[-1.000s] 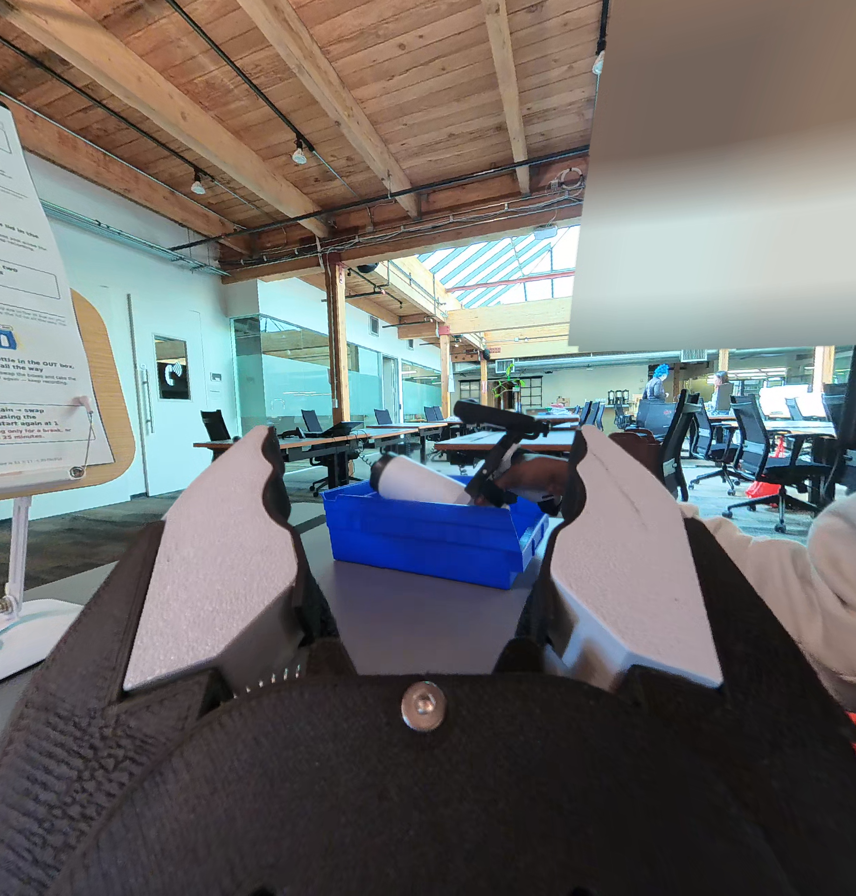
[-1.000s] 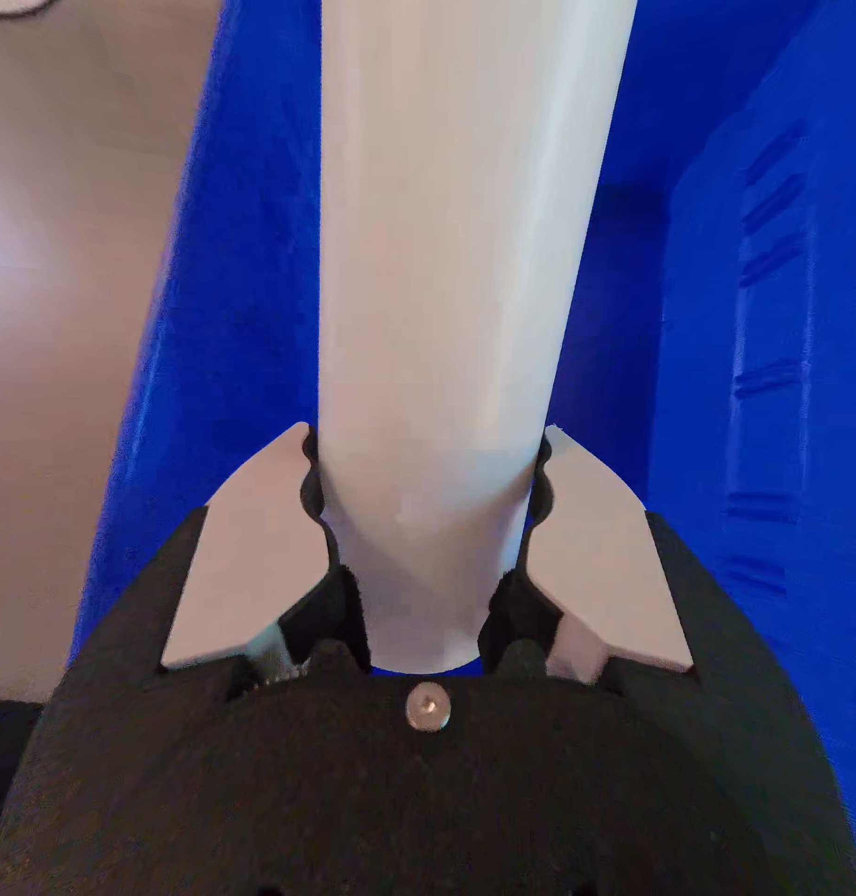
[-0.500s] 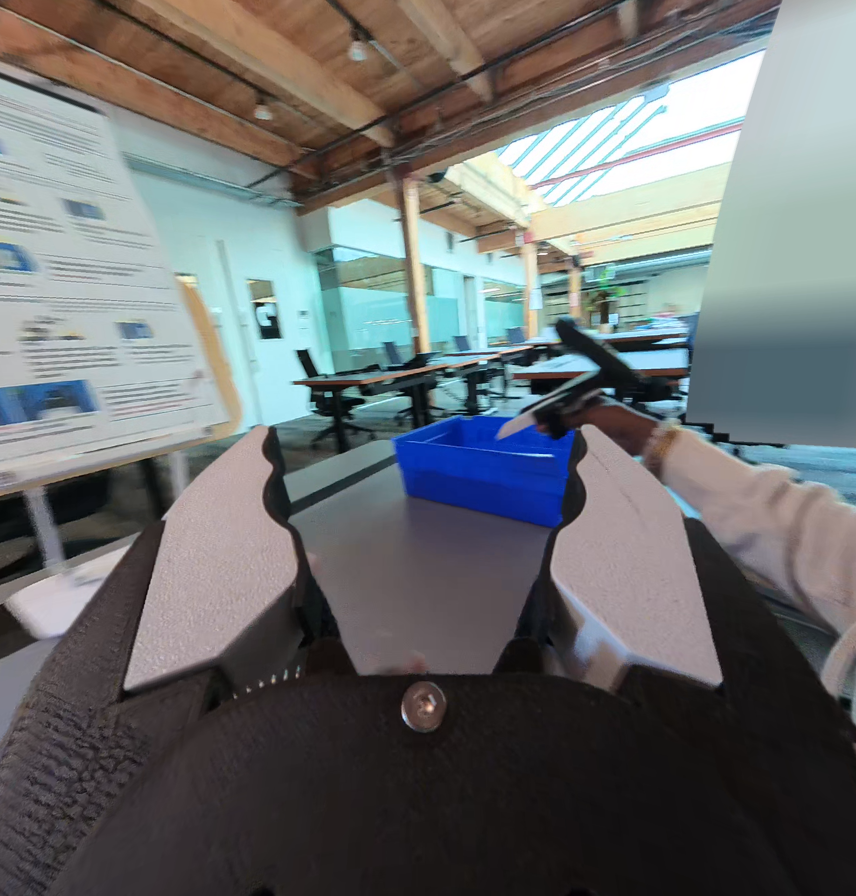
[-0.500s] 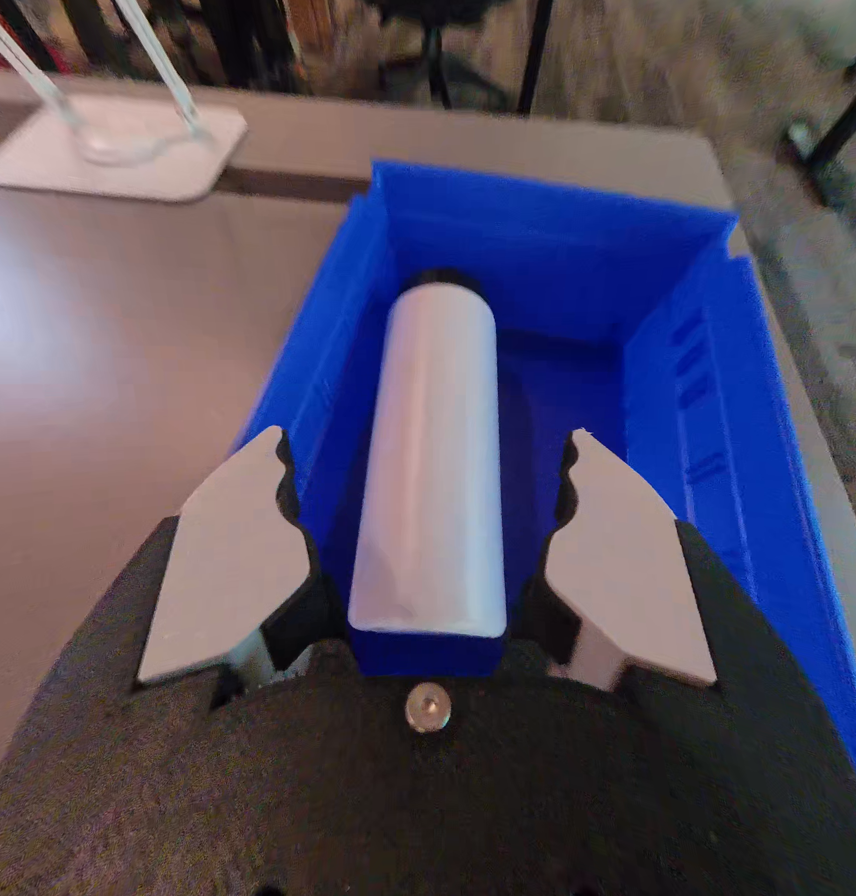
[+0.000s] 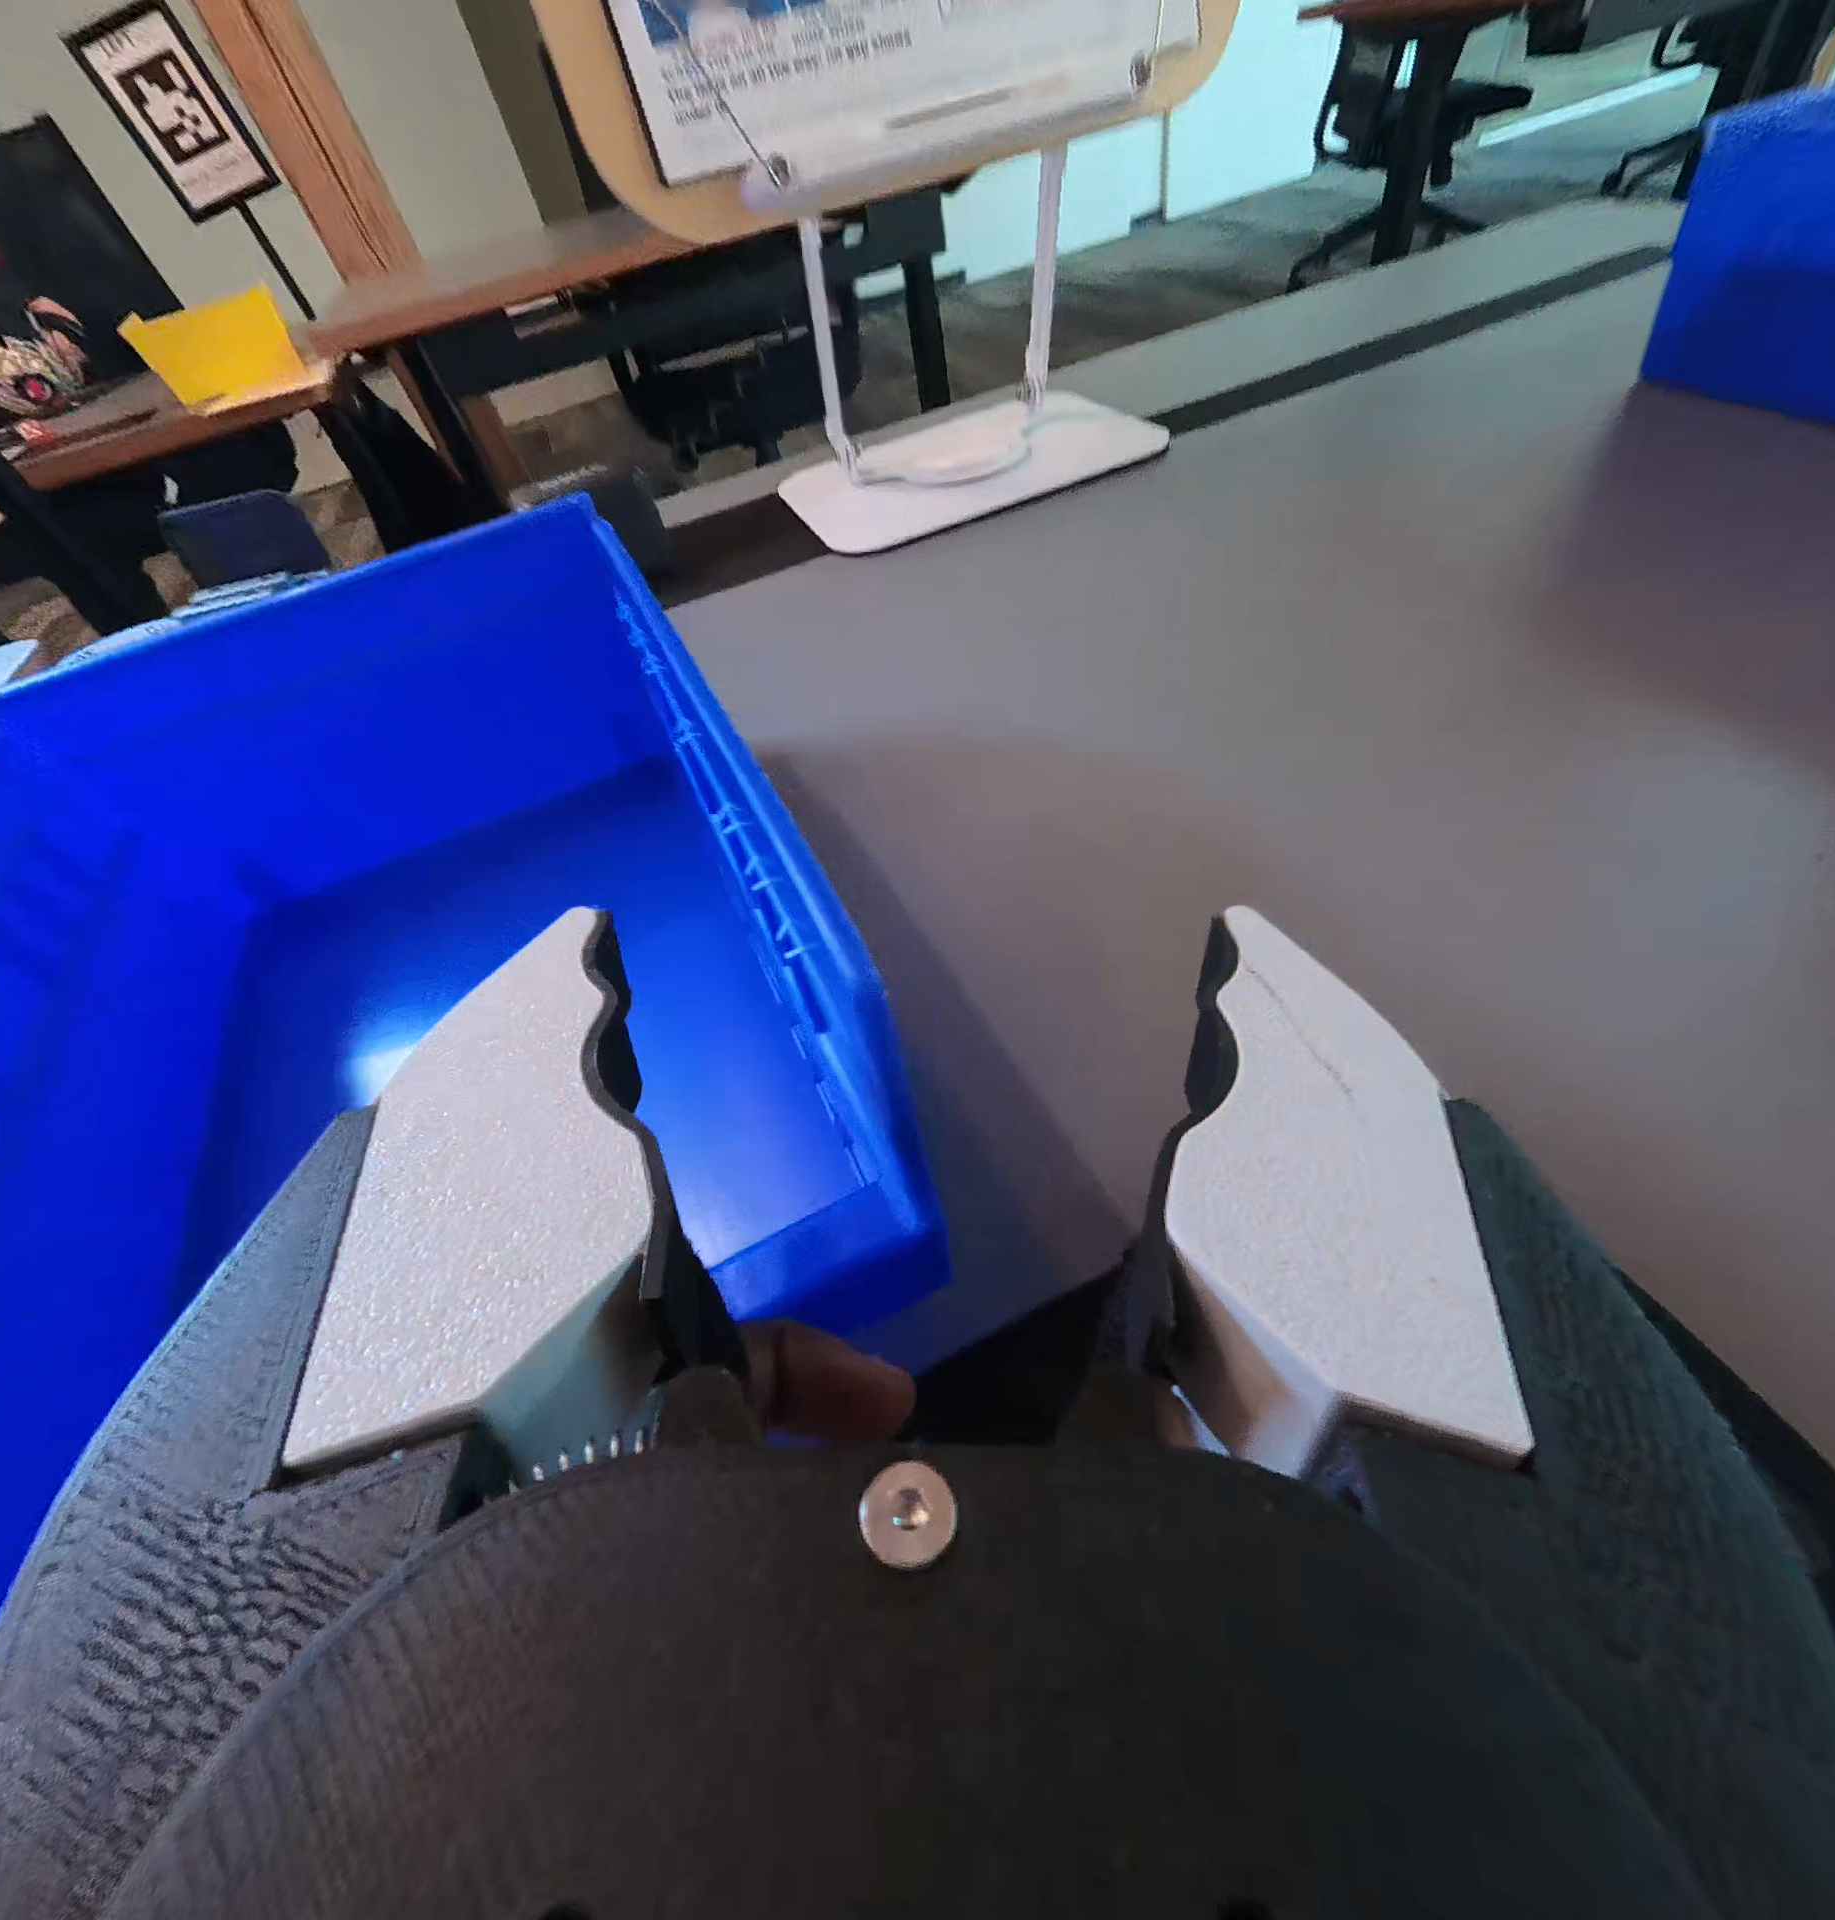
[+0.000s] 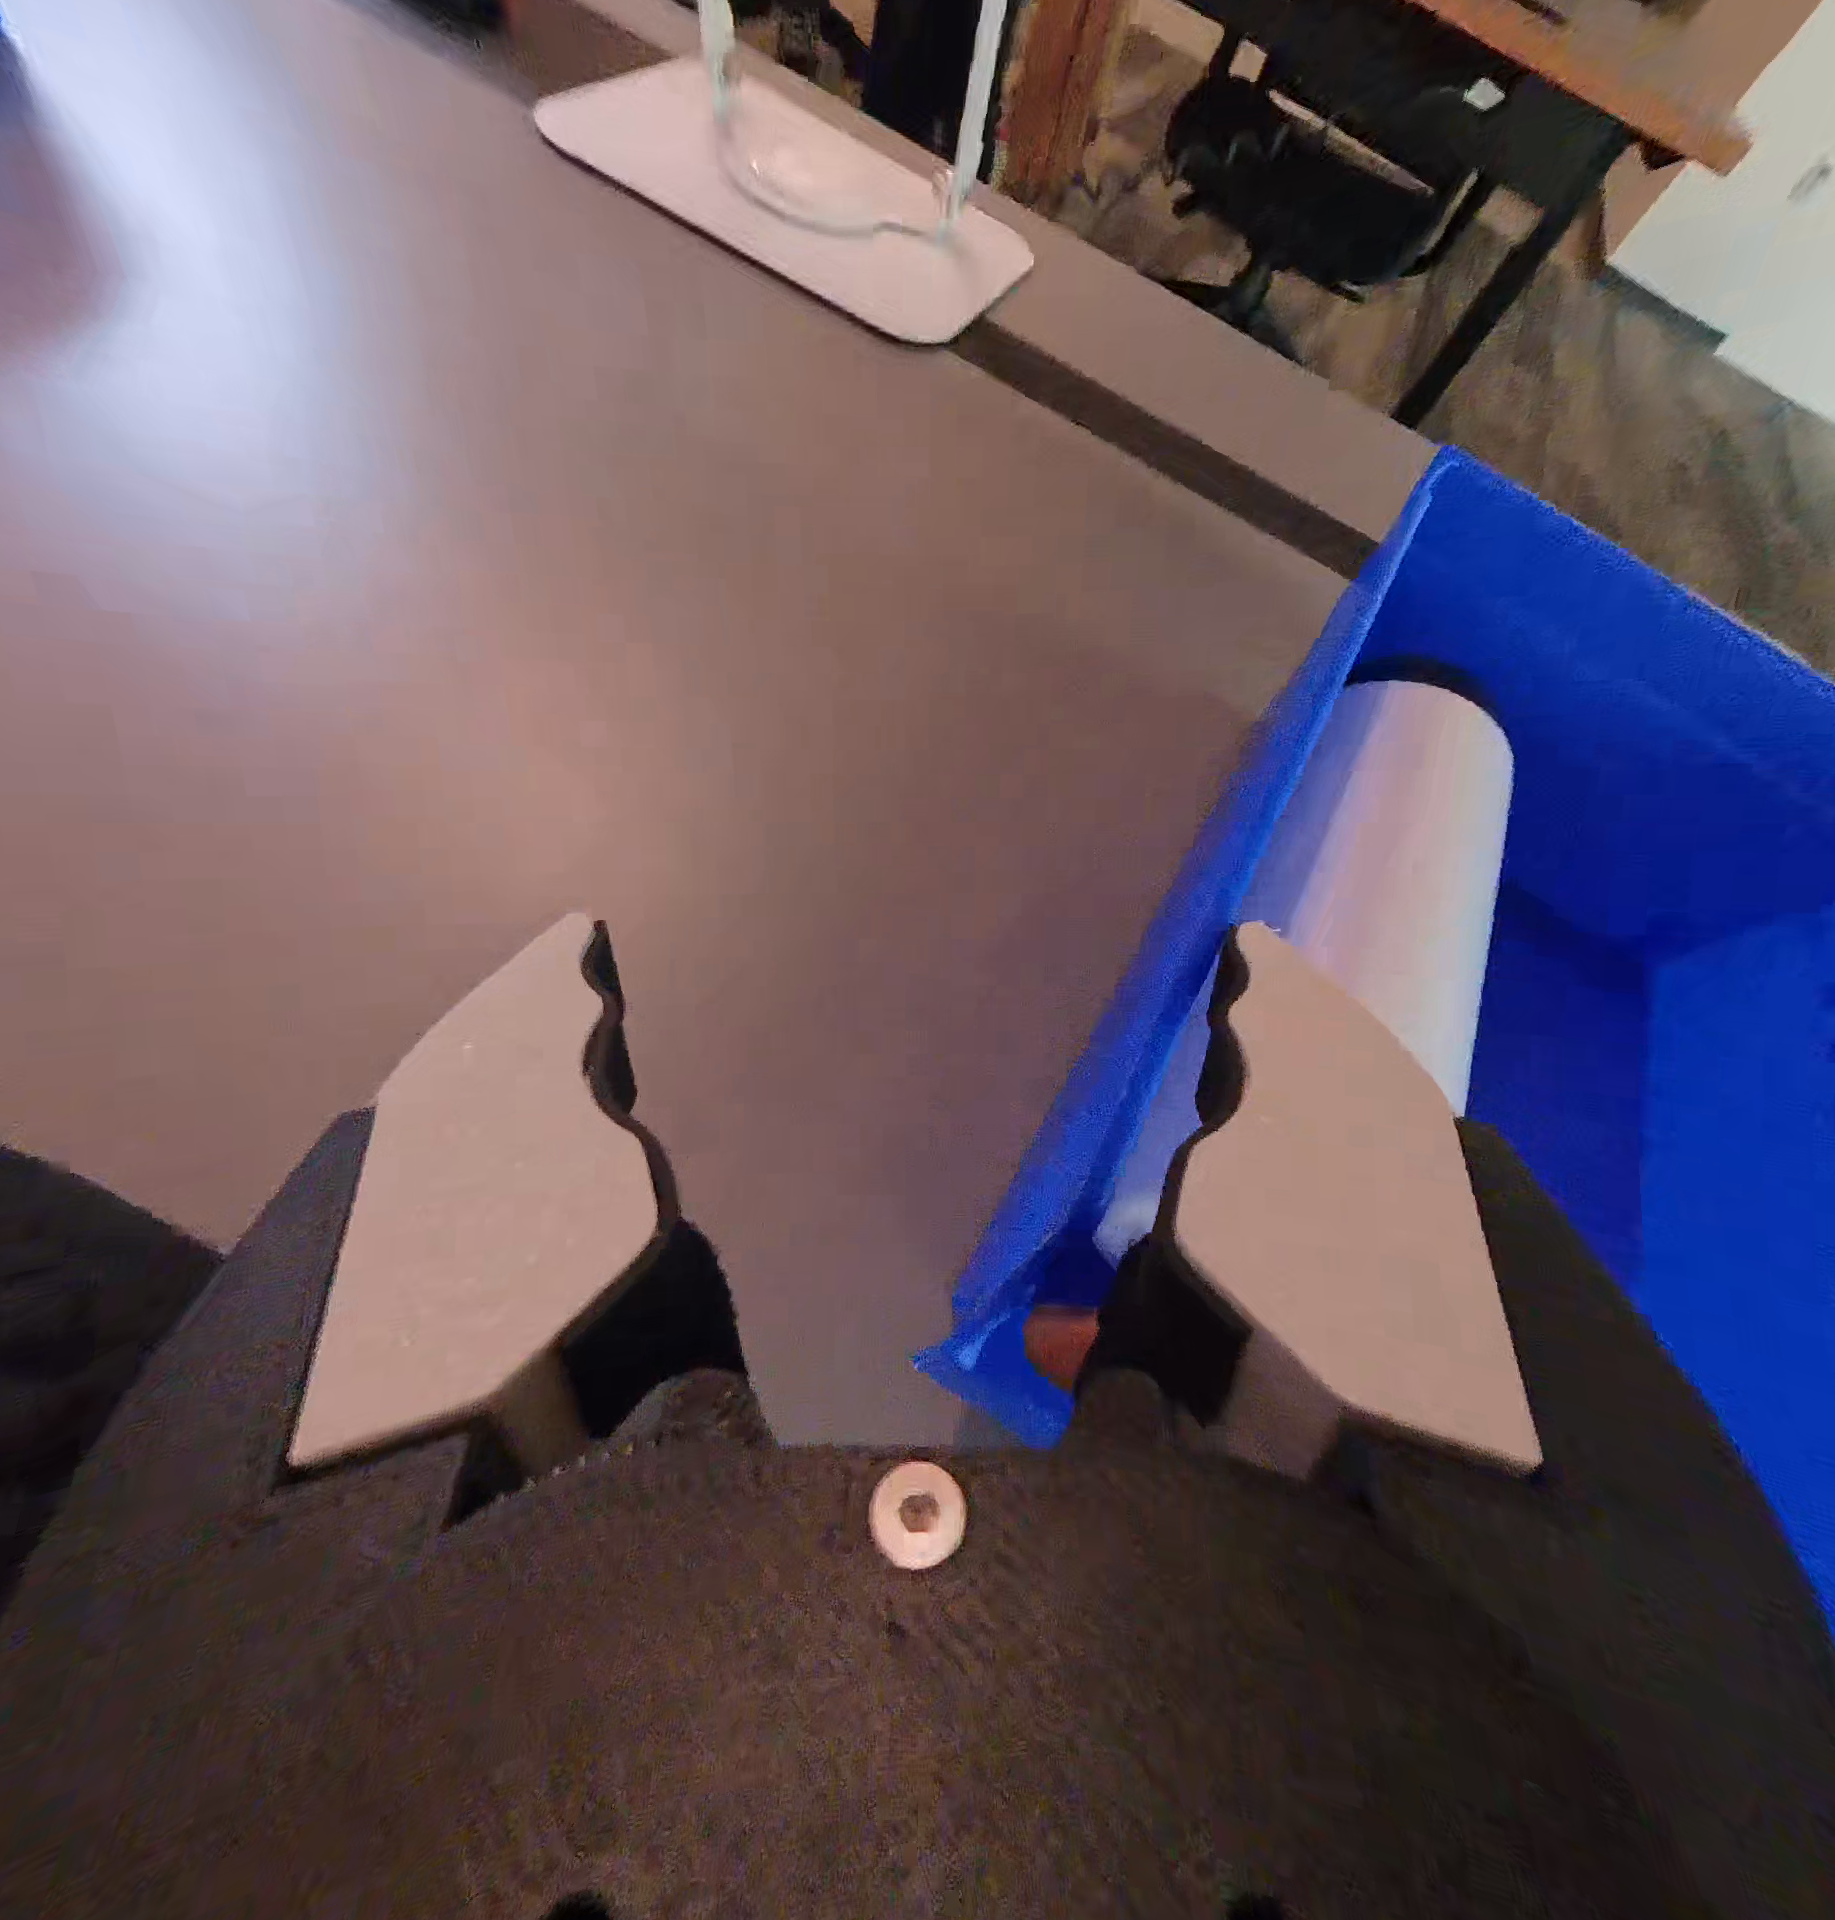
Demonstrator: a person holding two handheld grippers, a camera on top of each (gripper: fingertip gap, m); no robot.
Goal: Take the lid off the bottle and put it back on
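Observation:
A white bottle (image 6: 1401,862) lies on its side in a blue bin (image 6: 1640,665) at the right of the right wrist view. Its dark lid end (image 6: 1412,673) points to the bin's far wall. My right gripper (image 6: 908,966) is open and empty, above the table just left of that bin. My left gripper (image 5: 908,961) is open and empty, over the right wall of another blue bin (image 5: 300,727) whose visible inside is bare. The bottle is not in the left wrist view.
A grey table (image 5: 1308,727) carries both bins; the second bin's corner (image 5: 1775,260) shows far right in the left wrist view. A sign on a white stand (image 5: 975,468) is at the table's far edge, also in the right wrist view (image 6: 788,197). Desks and chairs lie beyond.
My right gripper let go of the bottle, which now lies in the bin, and drew back to the left. My left gripper swung down and left over the other bin.

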